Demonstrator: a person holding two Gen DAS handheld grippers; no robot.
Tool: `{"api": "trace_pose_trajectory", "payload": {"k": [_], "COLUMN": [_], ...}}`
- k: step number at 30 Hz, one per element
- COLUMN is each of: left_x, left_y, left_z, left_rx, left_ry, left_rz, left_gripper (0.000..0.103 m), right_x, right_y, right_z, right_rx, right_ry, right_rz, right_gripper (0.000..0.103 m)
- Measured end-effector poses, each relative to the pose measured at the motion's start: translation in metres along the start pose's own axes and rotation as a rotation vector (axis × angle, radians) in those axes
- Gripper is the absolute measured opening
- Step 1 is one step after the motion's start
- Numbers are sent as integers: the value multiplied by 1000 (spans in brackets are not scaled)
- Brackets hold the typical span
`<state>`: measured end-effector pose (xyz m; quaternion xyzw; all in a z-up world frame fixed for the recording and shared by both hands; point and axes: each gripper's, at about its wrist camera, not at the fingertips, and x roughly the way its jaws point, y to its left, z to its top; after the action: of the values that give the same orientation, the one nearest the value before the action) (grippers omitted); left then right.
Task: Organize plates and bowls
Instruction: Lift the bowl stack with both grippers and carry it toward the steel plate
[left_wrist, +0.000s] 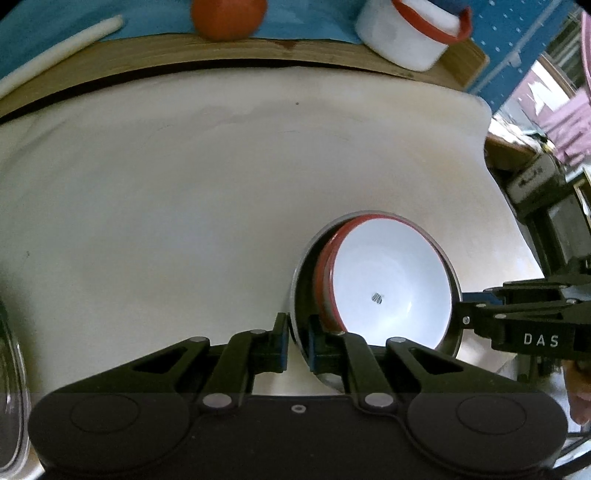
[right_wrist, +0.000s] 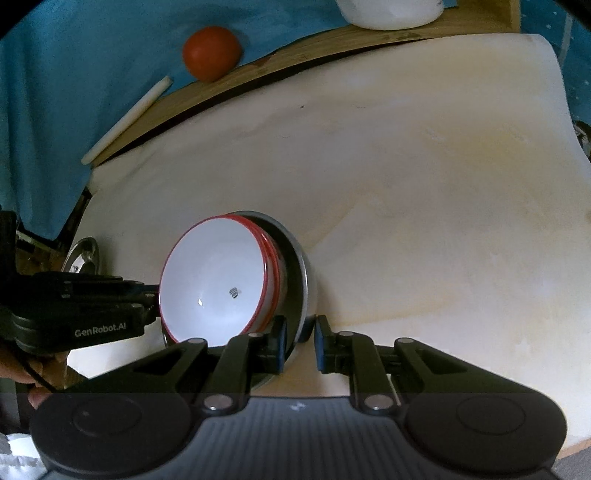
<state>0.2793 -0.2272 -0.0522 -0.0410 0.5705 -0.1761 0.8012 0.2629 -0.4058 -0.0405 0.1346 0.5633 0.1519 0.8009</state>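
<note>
A stack of white bowls with red rims (left_wrist: 388, 280) (right_wrist: 214, 284) sits nested inside a wider metal bowl (left_wrist: 301, 280) (right_wrist: 301, 266) on the cream-covered table (left_wrist: 184, 184) (right_wrist: 424, 221). My left gripper (left_wrist: 298, 338) is shut on the metal bowl's left rim, one pad inside and one outside. My right gripper (right_wrist: 300, 341) is shut on the opposite rim in the same way. Each gripper also shows in the other's view: the right gripper (left_wrist: 463, 314) at the bowl's right edge, the left gripper (right_wrist: 155, 299) at its left edge.
A wooden board (left_wrist: 258, 51) (right_wrist: 295, 48) with a blue cloth runs along the table's far side. On it are a red tomato (left_wrist: 229, 18) (right_wrist: 212, 53), a white stick (left_wrist: 62, 51) (right_wrist: 125, 122) and a white red-rimmed mug (left_wrist: 406, 33). A shiny metal plate (left_wrist: 11, 387) (right_wrist: 83, 254) lies at the left.
</note>
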Motion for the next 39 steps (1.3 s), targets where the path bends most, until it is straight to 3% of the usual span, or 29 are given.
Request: {"api": "trace_pose_trajectory", "payload": {"k": [39], "left_x": [-58], "left_y": [83], "left_z": [1], "left_rx": [-71], "left_ry": [-75], "left_rz": [33], "left_gripper": [8], "right_x": [28], "right_y": [79], "right_z": [31], "right_rx": [-54], "right_ry": [6], "right_rz": [54], "right_gripper": [17]}}
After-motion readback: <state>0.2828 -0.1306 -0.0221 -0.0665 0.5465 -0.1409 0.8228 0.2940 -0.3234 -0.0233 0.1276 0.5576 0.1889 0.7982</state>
